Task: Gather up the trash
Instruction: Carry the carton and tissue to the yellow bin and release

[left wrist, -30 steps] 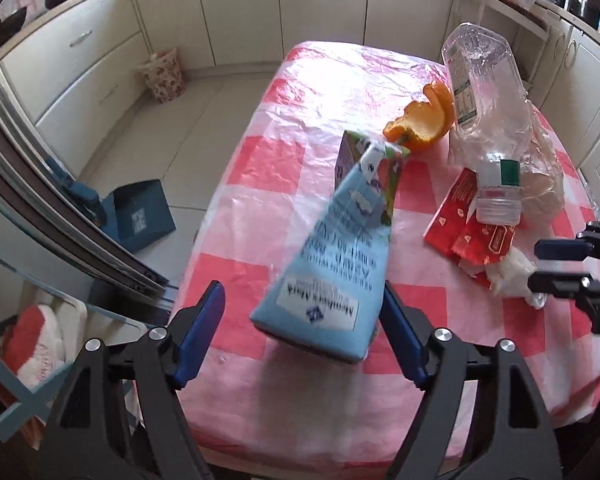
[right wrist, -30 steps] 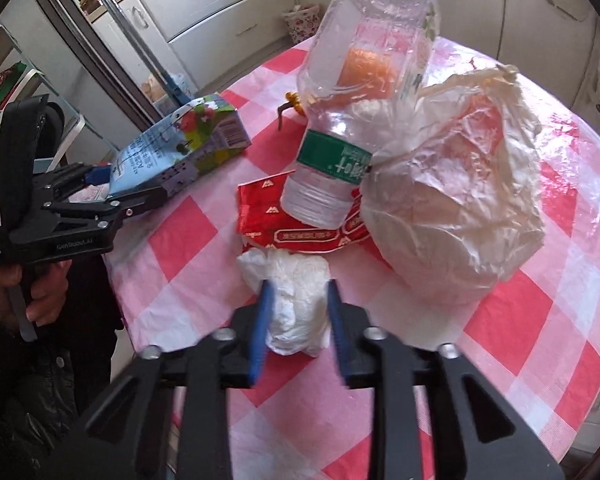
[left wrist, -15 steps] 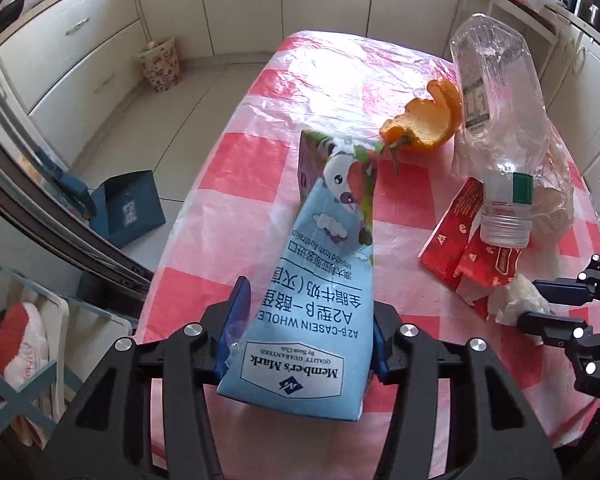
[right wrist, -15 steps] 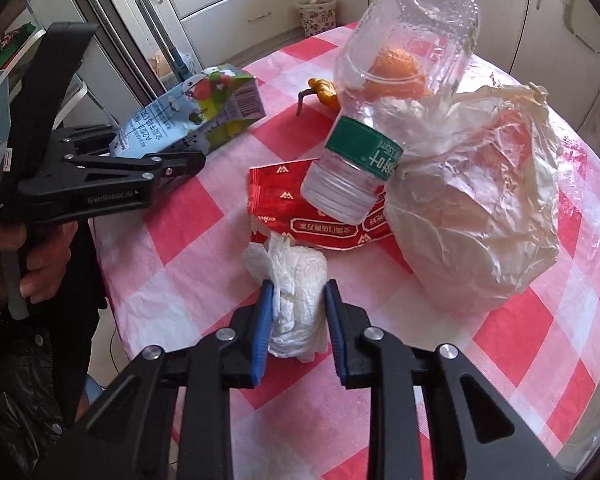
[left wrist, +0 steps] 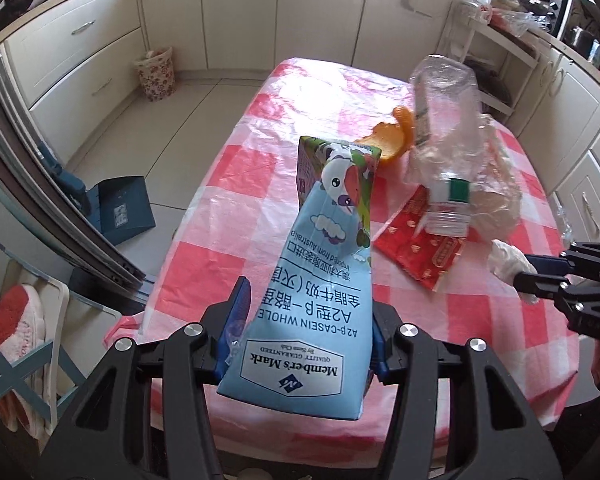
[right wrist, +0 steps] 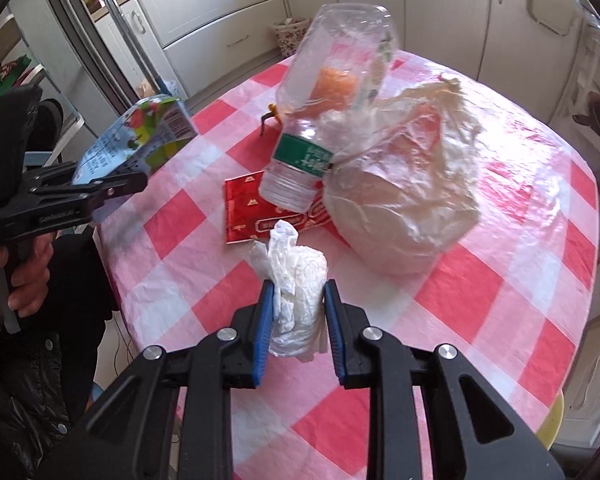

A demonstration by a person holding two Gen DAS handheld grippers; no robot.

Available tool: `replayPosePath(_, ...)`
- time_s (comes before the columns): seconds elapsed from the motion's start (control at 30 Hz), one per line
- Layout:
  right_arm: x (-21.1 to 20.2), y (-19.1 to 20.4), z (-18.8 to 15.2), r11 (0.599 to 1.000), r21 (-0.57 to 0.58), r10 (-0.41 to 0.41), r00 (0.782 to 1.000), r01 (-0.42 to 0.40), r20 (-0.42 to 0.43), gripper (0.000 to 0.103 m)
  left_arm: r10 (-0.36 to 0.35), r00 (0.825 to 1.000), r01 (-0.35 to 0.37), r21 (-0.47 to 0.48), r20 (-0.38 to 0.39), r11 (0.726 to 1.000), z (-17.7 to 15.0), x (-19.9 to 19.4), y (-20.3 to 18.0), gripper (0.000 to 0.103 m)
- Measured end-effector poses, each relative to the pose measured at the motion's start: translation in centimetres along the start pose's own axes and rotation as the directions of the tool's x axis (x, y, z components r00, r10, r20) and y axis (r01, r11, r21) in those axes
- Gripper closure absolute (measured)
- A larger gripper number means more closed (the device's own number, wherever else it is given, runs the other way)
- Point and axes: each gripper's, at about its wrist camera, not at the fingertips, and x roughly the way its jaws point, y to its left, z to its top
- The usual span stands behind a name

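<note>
Since the earlier frame, both tongs have been raised slightly. A milk carton (left wrist: 320, 292) is clamped in the left tongs (left wrist: 306, 332), clear of the checked surface (left wrist: 228, 184); a crumpled tissue (right wrist: 296, 292) is pinched in the right tongs (right wrist: 298, 312), with an empty bottle (right wrist: 324, 120) lying just beyond.

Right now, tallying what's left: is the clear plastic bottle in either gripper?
No, the bottle leans on the plastic bag, clear of both grippers.

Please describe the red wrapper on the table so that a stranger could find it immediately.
Look at the table with the red-and-white checked cloth. The red wrapper lies flat beside the crumpled plastic bag, partly under the neck of the tilted clear bottle. It is the only flat, solid-red item there.
</note>
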Motion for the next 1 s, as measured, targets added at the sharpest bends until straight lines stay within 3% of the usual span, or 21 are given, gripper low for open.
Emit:
replayPosePath(0.23,-3.1,-3.2,-1.3,0.995,0.086,-0.060,0.996,0.055,0.059,0.077,-0.067,0.997,0.064,0.072,0.035,0.995,0.0,-2.1,-5.0,0.054)
replayPosePath(0.43,-7.6,-10.0,-4.7,0.953,0.275,-0.166,0.979,0.129,0.116,0.077,-0.139,0.990,0.132,0.158,0.038,0.979,0.3,-2.7,-11.0,0.054)
replayPosePath(0.6,-10.2,-16.3,-9.0,0.874,0.436,-0.275,0.958,0.214,0.081,0.077,-0.205,0.979,0.195,0.239,0.018,0.951,0.3,-2.7,-17.2,0.054)
replayPosePath(0.7,-9.4,-20.2,-11.8,0.821,0.494,-0.318,0.948,0.287,-0.023,0.077,-0.240,0.971,0.230,0.292,0.000,0.928,0.1,-2.4,-21.5,0.054)
replayPosePath(0.8,-7.0,-24.1,-14.6,0.769,0.551,-0.297,0.945,0.324,-0.139,0.076,-0.269,0.963,0.263,0.337,-0.028,0.904,-0.3,-1.6,-25.5,0.054)
replayPosePath(0.9,-5.5,-27.4,-17.0,0.689,0.609,-0.315,0.919,0.393,-0.237,0.054,-0.293,0.954,0.296,0.367,-0.067,0.882,-0.7,-0.4,-29.6,0.054)
replayPosePath(1.0,-8.2,-29.5,-18.1,0.595,0.715,-0.341,0.921,0.367,-0.189,0.052,-0.309,0.945,0.326,0.390,-0.107,0.861,-1.3,1.0,-33.1,0.054)
